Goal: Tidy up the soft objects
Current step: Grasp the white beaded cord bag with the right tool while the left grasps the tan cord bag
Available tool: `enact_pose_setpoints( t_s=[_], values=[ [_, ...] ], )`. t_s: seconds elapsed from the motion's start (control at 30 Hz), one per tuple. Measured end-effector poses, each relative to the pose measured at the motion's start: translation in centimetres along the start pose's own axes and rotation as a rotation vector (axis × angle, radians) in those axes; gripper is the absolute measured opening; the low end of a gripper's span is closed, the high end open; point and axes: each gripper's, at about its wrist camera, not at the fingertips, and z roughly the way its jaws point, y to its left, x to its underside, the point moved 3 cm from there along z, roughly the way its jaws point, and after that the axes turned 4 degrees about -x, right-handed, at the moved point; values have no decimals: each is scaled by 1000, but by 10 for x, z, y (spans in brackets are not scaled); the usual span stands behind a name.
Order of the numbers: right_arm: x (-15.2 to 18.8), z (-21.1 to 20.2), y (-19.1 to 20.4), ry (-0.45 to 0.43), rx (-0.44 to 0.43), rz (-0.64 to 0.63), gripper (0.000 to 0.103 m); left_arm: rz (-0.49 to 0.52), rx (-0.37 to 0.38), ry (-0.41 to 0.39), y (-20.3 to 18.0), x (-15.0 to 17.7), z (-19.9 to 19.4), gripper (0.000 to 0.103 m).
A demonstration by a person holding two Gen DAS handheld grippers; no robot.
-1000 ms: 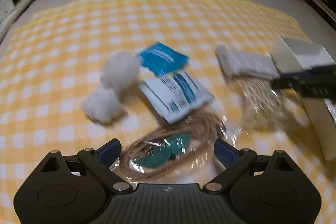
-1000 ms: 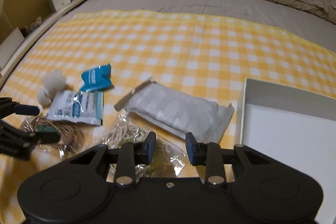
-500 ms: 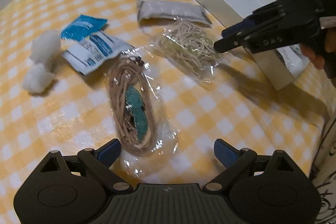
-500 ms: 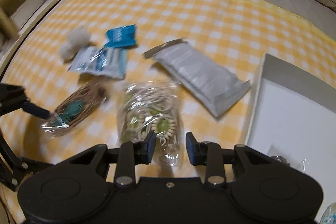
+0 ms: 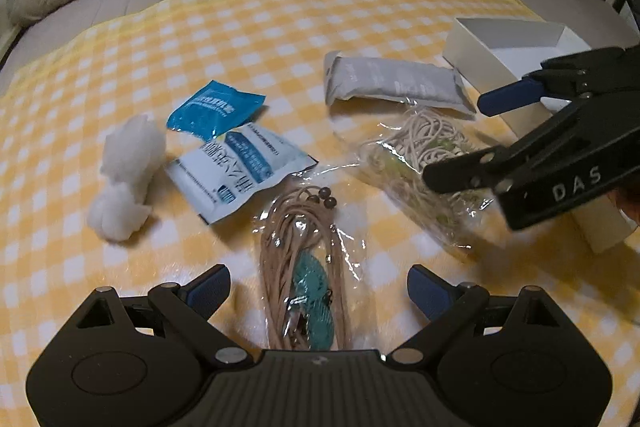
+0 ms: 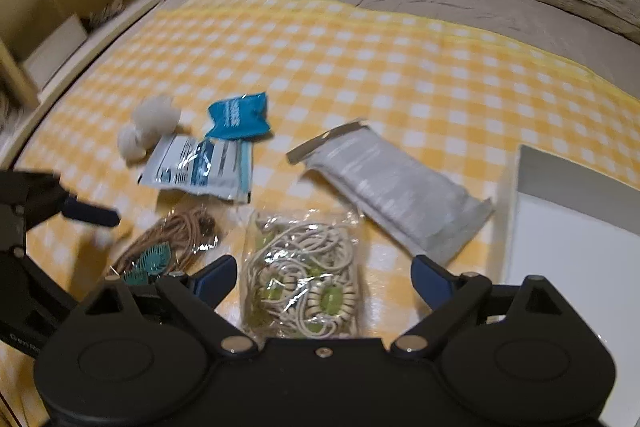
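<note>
Bags and packets are spread on the yellow checked cloth (image 5: 360, 3) over a bed, with a white box (image 6: 568, 267) at the right edge. The right gripper (image 6: 324, 277) has just been opened wide; its jaws stand on either side of the clear bag of cream cord (image 6: 304, 279), pads not pressing on it. The left gripper (image 5: 318, 289) is also spread wide, over the clear bag of tan cord (image 5: 304, 267) with its teal leaf charms, and nothing is pinched.

Both bags are judged light and limp. The film looks slick and crinkly, so a shallow pinch may slide off. A hold across the middle, where the coiled cord bulks up under the film, is judged safest; a corner grip would likely leave the bag dangling and swinging. The beads and charms inside are hard, so clamping directly on them is best avoided.

Elsewhere:
- Cotton wad (image 5: 128, 175), far left: very light, squashy, could be taken anywhere; fibres may cling to the pads.
- Blue packet (image 5: 214, 109) and white-and-blue packet (image 5: 240, 167): flat, thin, overlapping at one corner; an edge would have to be lifted first.
- Grey pouch (image 5: 394, 83), just beside the box: fuller and probably the heaviest; best gripped across its short width.
</note>
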Motion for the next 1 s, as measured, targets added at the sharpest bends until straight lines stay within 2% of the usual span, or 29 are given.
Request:
enact_pose_setpoints(
  t_s=[0.2,0.37,0.43,0.5,0.67,0.87,1.0],
  values=[
    [6,14,3,50,7,3,96,-7,-46,34,-3,0,13,80],
    [7,19,1,54,21,55,94,-105,-30,36,2,-3,11,76],
    [6,21,1,50,13,78,90,-127,-44,40,3,-4,12,71],
    [6,22,4,57,2,82,79,-127,-62,42,2,-5,12,67],
    [6,19,8,73,3,47,66,-109,-98,37,-3,-3,10,60],
    [9,13,12,83,2,10,60,-122,-118,29,-1,-3,6,42],
    [11,4,12,73,1,9,59,-146,-116,30,0,-1,0,40]
  ],
)
